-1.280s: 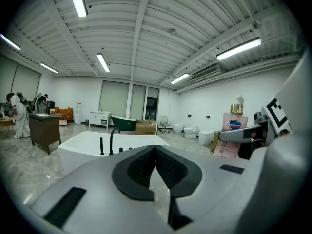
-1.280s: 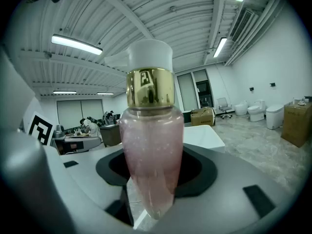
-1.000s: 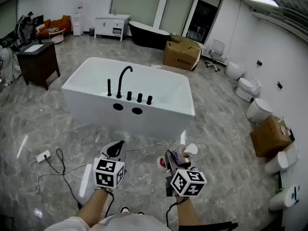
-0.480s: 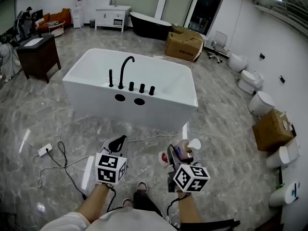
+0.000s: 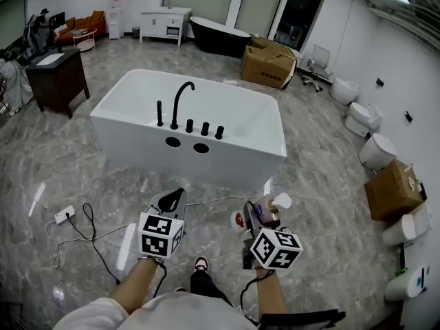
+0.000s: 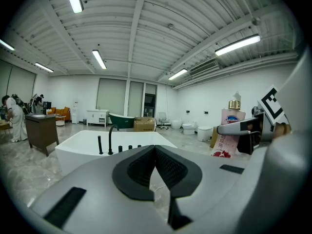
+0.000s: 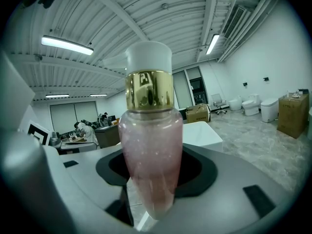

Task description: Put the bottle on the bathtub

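Note:
A pink pump bottle (image 7: pixel 150 150) with a gold collar and a white top stands upright between the jaws of my right gripper (image 7: pixel 151 179), which is shut on it. In the head view the bottle (image 5: pixel 269 208) and right gripper (image 5: pixel 258 213) hover over the floor, short of the white bathtub (image 5: pixel 227 162). A black faucet (image 5: pixel 180 102) stands on the tub's near rim. My left gripper (image 5: pixel 172 201) is beside the right one, shut and empty, its pads meeting at the tip (image 6: pixel 155 150). From the left gripper view the bottle (image 6: pixel 230 130) shows at the right and the tub (image 6: pixel 78 152) ahead.
A power strip (image 5: pixel 62 218) with cables lies on the marble floor at the left. A dark cabinet (image 5: pixel 58 81) stands left of the tub. Cardboard boxes (image 5: pixel 268 64) and a black tub (image 5: pixel 216 36) are behind it. Toilets (image 5: pixel 378 150) and a box (image 5: pixel 393 191) line the right wall.
Both grippers have moved forward toward the bathtub, the bottle still in the right one. A shoe has come into view below them.

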`<state>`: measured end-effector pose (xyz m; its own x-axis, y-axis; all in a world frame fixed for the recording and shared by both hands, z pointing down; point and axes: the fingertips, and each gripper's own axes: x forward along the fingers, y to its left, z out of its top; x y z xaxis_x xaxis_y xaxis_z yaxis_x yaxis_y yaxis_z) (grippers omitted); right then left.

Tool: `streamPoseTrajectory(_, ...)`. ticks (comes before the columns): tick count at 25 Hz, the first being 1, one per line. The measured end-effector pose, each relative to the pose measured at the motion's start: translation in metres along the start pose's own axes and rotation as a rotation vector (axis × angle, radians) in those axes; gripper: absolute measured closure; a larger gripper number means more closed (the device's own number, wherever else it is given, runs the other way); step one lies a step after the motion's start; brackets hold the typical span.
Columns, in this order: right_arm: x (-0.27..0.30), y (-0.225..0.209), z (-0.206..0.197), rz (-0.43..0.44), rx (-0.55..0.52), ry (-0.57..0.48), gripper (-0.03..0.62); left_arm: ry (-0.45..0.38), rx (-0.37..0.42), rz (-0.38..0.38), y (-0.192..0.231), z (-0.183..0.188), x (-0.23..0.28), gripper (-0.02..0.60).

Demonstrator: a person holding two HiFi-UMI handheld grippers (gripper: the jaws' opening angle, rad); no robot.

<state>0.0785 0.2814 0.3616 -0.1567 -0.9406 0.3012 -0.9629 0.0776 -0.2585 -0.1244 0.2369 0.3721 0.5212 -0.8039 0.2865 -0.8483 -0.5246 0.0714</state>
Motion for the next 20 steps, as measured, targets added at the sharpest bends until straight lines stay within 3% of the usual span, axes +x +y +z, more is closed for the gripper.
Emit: streamPoseTrajectory(20,0.107,-0.045,0.04,0.014,0.003,0.023,0.355,0.0,-0.023,0.043,0.035,0.029,0.103,0.566)
